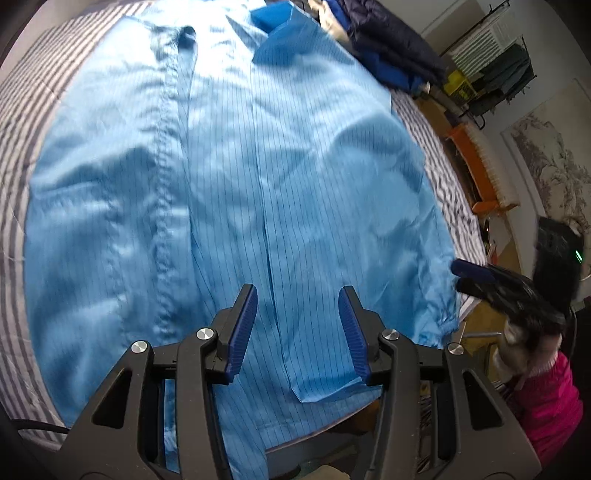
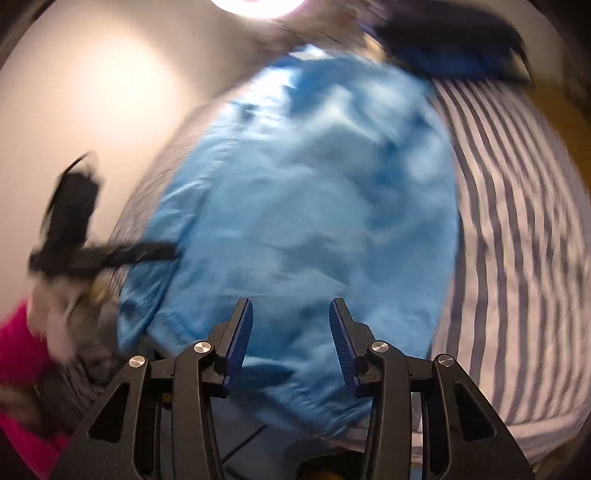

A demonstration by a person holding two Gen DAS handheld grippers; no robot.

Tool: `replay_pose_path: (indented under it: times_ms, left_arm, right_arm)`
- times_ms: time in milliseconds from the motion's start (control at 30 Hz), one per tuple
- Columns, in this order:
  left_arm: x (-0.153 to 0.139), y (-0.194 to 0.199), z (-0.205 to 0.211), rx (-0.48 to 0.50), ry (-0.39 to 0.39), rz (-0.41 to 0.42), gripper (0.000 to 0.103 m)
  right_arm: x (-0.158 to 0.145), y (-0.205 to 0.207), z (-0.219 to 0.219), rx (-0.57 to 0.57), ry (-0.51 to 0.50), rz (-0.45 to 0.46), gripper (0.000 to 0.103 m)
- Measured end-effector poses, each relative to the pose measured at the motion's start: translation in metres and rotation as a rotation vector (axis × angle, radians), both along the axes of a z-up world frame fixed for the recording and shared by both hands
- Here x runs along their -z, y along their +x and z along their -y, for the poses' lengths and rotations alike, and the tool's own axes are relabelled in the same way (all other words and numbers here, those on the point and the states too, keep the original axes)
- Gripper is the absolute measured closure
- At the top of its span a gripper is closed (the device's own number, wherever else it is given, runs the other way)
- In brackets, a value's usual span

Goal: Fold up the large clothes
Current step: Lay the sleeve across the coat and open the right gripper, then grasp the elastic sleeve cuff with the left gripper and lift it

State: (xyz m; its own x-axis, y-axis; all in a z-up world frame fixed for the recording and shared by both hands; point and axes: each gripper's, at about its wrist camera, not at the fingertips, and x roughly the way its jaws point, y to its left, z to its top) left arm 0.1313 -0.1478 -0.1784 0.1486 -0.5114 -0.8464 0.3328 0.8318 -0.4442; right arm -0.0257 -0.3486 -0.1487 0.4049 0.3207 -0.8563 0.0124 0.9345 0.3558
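Observation:
A large light-blue pinstriped shirt (image 1: 236,177) lies spread flat on a grey-and-white striped bed (image 1: 33,92), collar at the far end. My left gripper (image 1: 297,295) is open and empty above the shirt's near hem. My right gripper (image 2: 291,308) is open and empty above the shirt (image 2: 303,206); this view is blurred. The right gripper also shows in the left wrist view (image 1: 456,276) at the shirt's right sleeve edge, and the left gripper shows blurred in the right wrist view (image 2: 173,253) at the shirt's left edge.
Dark blue clothes (image 1: 391,48) are piled at the bed's far right corner. An orange rack (image 1: 476,162) and a clothes rail (image 1: 506,70) stand right of the bed. The person's pink sleeve (image 1: 546,402) is at right. A bright lamp (image 2: 258,5) glares above.

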Motion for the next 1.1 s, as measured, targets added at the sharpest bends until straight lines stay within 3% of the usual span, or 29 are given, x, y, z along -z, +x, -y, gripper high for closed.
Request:
replay_pose_path:
  times_ms: [133,300,400,567,733,900,933,967,1000,1067,1100]
  left_arm:
    - [0.011,-0.016,0.018,0.077,0.022,-0.017,0.057]
    - [0.022,-0.056,0.044,0.254,0.044,-0.044,0.058]
    - [0.001,-0.084,0.05,0.324,0.015,0.014,0.058]
    - [-0.03,-0.116,0.05,0.342,-0.032,0.173,0.058]
    - [-0.02,-0.153,0.067,0.411,0.07,0.305,0.049]
    - [-0.005,-0.148,0.081,0.397,0.126,0.342,0.049]
    - [-0.001,-0.144,0.086,0.395,0.131,0.339,0.052]
    - [0.002,-0.141,0.087,0.392,0.118,0.325,0.078]
    - [0.006,-0.135,0.087,0.381,0.084,0.284,0.097]
    - [0.006,-0.128,0.084,0.343,0.007,0.23,0.098]
    - [0.001,-0.126,0.08,0.322,-0.07,0.183,0.098]
  right_arm:
    - [0.021,0.015,0.01,0.06,0.071,-0.048,0.061]
    - [0.009,0.037,0.019,0.073,0.124,-0.025,0.061]
    - [-0.007,0.048,0.031,0.079,0.127,0.016,0.061]
    - [-0.016,0.079,0.066,0.139,0.16,0.036,0.061]
    - [0.004,0.102,0.075,0.14,0.154,-0.016,0.061]
    - [0.015,0.099,0.071,0.111,0.144,-0.06,0.061]
    - [0.018,0.095,0.075,0.117,0.143,-0.07,0.061]
    - [0.021,0.093,0.077,0.124,0.144,-0.081,0.061]
    - [0.023,0.089,0.08,0.131,0.148,-0.09,0.061]
    - [0.024,0.082,0.092,0.149,0.167,-0.087,0.061]
    - [0.022,0.08,0.096,0.156,0.18,-0.08,0.061]
